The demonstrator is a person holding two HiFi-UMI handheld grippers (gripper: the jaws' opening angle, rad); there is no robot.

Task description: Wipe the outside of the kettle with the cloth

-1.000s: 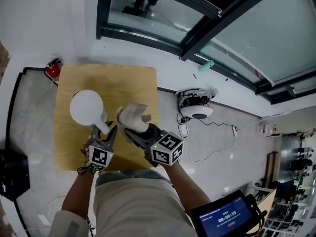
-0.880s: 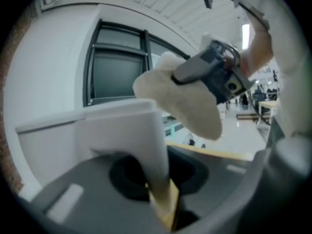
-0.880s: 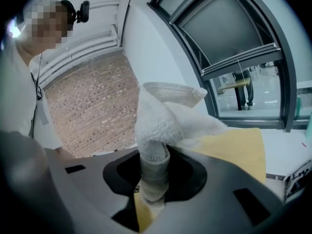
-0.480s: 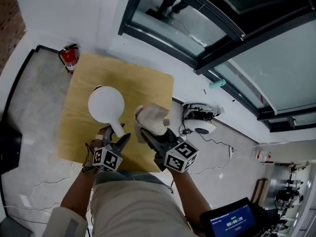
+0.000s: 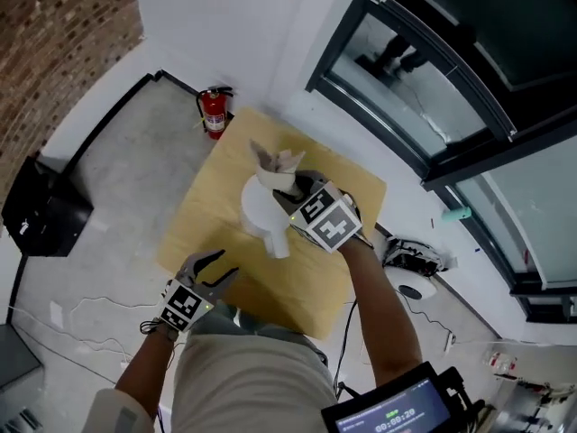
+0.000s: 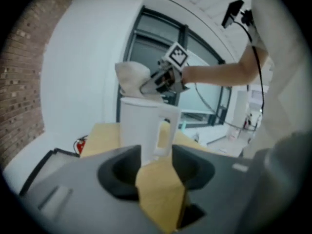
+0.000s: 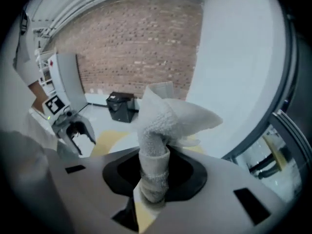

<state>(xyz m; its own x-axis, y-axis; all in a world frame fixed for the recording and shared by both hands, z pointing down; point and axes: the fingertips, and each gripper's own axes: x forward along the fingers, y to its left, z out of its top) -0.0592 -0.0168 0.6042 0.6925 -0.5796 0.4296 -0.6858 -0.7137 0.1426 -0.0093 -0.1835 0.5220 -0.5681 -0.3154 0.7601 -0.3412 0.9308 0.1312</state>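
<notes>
Your left gripper (image 5: 219, 264) has opened off the kettle (image 5: 261, 211); your right gripper (image 5: 290, 184), clamping the cloth (image 5: 275, 161), reaches its rim, so wiping looks barely begun.

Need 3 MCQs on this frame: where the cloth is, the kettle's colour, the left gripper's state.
1. Where is the cloth?
A. On the floor.
B. By the top of the kettle, in the right gripper.
C. Folded on the table.
2. The kettle's colour?
A. White.
B. Red.
C. Black.
3. The left gripper is:
A. shut on the kettle's handle.
B. shut on the cloth.
C. open, empty.
Answers:
1 B: the left gripper view shows the right gripper holding it at the kettle's rim.
2 A: its body is plain white.
3 C: its jaws have just been opening and stand apart with nothing between them.
</notes>
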